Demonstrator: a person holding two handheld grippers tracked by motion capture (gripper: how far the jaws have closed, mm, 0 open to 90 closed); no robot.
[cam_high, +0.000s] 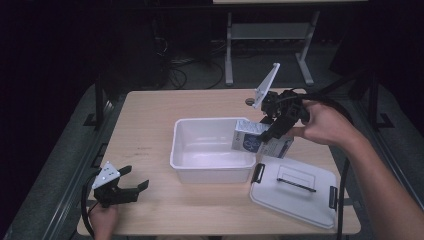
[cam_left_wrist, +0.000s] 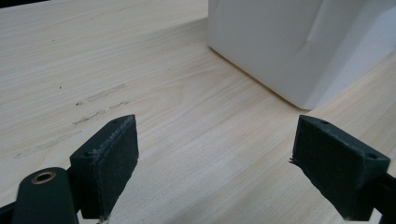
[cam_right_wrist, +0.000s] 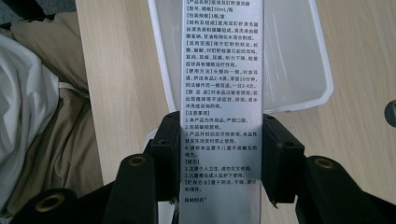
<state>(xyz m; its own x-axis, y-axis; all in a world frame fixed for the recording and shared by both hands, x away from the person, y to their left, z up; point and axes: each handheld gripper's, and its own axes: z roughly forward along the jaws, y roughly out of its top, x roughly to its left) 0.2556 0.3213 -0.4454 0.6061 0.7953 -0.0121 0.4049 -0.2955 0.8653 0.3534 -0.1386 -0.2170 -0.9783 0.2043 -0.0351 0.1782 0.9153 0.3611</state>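
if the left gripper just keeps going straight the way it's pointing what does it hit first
Probably the white plastic tub: the open left gripper points across bare wooden table toward its near corner.

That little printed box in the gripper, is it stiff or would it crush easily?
The printed carton probably holds its shape: its flat faces look undented between the right gripper's jaws. It seems light, held aloft by one end over the white tub. Its glossy surface might slip.

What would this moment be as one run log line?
right gripper: shut on small printed cardboard box over white plastic tub | left gripper: open, idle | grey lid: off
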